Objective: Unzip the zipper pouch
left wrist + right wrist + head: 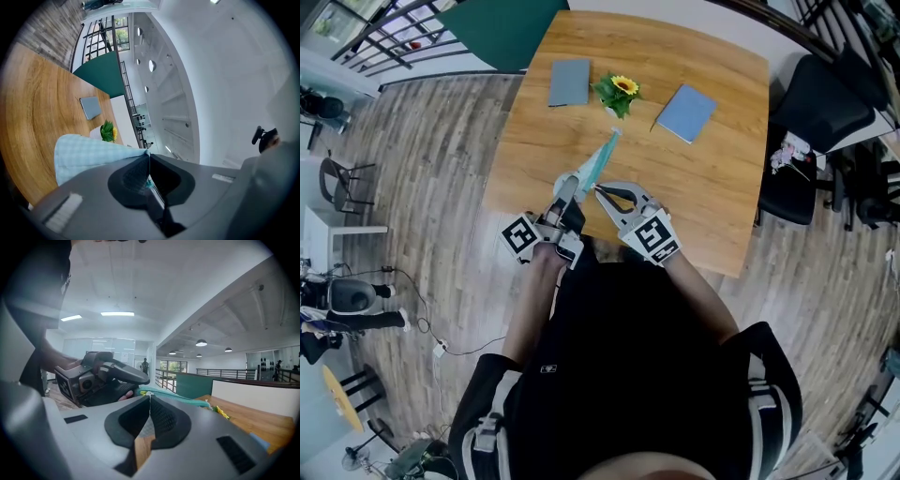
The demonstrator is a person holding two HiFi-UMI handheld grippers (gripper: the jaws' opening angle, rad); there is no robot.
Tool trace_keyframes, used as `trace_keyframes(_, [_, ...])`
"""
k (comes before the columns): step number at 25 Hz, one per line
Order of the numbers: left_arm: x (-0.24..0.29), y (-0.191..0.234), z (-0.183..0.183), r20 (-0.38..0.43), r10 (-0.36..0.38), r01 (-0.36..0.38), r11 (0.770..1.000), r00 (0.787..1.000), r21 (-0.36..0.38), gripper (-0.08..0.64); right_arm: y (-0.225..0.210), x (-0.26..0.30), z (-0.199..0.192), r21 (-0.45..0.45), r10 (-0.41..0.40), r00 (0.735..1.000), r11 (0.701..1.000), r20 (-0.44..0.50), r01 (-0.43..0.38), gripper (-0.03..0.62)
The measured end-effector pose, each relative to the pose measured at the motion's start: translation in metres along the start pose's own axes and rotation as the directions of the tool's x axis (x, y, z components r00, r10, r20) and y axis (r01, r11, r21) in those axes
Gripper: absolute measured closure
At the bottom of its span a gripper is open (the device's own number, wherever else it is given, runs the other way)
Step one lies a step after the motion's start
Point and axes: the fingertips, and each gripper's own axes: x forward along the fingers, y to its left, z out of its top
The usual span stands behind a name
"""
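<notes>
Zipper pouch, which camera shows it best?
The left gripper view: the zipper pouch shows its broad checked face large, lower part hidden. The head view shows its full length, small and narrow; the right gripper view only a thin edge.

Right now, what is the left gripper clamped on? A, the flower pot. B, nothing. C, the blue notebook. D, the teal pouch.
D: in the left gripper view, the left gripper has its jaws shut on the edge of the teal pouch.
</notes>
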Motion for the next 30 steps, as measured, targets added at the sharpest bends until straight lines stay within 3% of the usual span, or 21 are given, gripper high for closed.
trace_keyframes(17, [-0.002,0.0,-0.019,0.011,0.054,-0.055,0.998,0.998,0.04,0.557,-0.005,-0.011,-0.008,0.05,-0.008,1.0,0.999,-0.013,0.009,0.586])
trace_keyframes(25, [-0.002,0.006,-0.014,0.07,0.044,-0.043,0.999,0.997,-0.016,0.546,-0.001,-0.013,0.002,0.032,0.035,0.999,0.999,0.026,-0.036,0.588])
trace_keyframes(30, [0.002,0.008,-0.017,0.055,-0.016,0.02,0.998,0.998,-0.063,0.47,0.006,-0.014,0.006,0.014,0.077,0.996,0.997,0.046,-0.078,0.589])
